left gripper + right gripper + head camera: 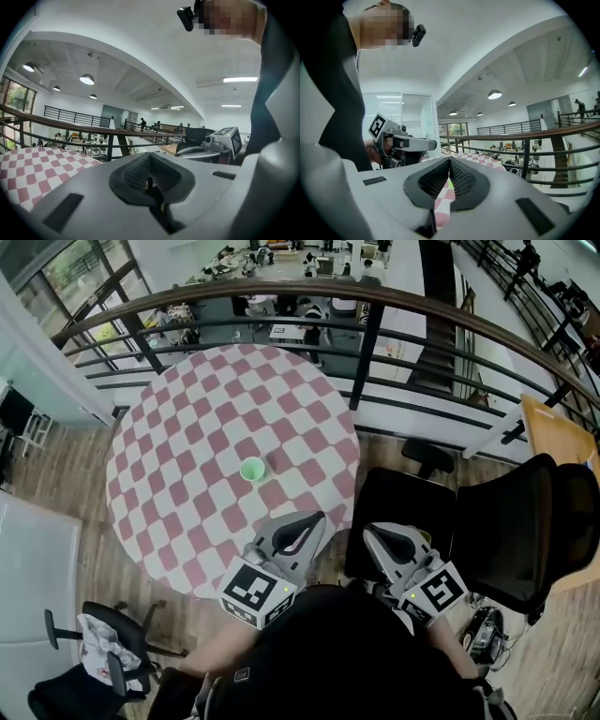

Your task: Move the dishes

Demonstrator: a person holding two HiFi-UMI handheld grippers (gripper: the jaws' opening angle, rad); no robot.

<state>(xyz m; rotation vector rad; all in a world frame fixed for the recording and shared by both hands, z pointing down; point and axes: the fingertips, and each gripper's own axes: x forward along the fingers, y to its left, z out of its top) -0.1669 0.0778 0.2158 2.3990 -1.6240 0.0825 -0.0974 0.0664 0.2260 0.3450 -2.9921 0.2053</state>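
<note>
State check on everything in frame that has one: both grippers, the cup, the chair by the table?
left gripper: jaws shut, nothing between them, held at the table's near edge.
right gripper: jaws shut, nothing between them, beside the left one.
green cup: upright, mid-table, no gripper on it.
black office chair: unoccupied, right of the table.
</note>
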